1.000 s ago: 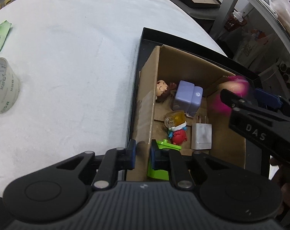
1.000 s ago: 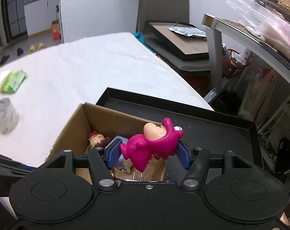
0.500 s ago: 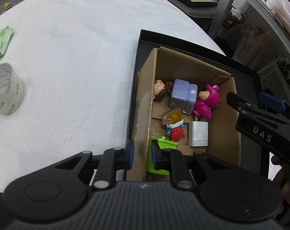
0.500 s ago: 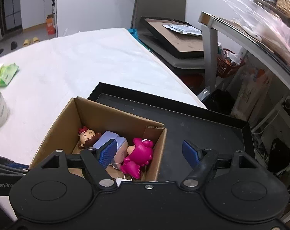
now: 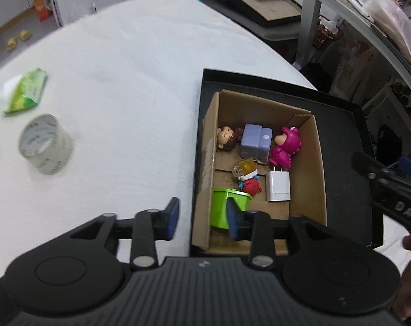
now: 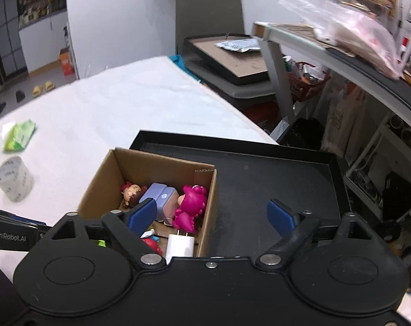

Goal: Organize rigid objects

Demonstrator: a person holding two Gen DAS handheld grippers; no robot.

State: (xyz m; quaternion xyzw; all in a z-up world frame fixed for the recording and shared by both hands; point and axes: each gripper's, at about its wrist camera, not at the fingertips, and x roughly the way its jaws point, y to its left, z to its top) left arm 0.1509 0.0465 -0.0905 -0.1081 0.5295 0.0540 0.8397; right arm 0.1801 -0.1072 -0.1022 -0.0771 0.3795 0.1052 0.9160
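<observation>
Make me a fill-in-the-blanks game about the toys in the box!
1. The pink toy lies inside the ____ box.
2. The box sits in a ____ tray.
3. The white charger has its prongs toward the ____ toy.
4. The right gripper holds ____.

Missing words: cardboard; black; pink; nothing

White table (image 5: 129, 62), black tray (image 5: 338, 108), tape roll (image 5: 45, 146), possibly tissue pack (image 5: 26, 92)

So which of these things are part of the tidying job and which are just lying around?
Part of the job:
cardboard box
pink figure
purple block
doll head
white charger
red toy
green container
black tray

Lying about:
tape roll
green packet
</observation>
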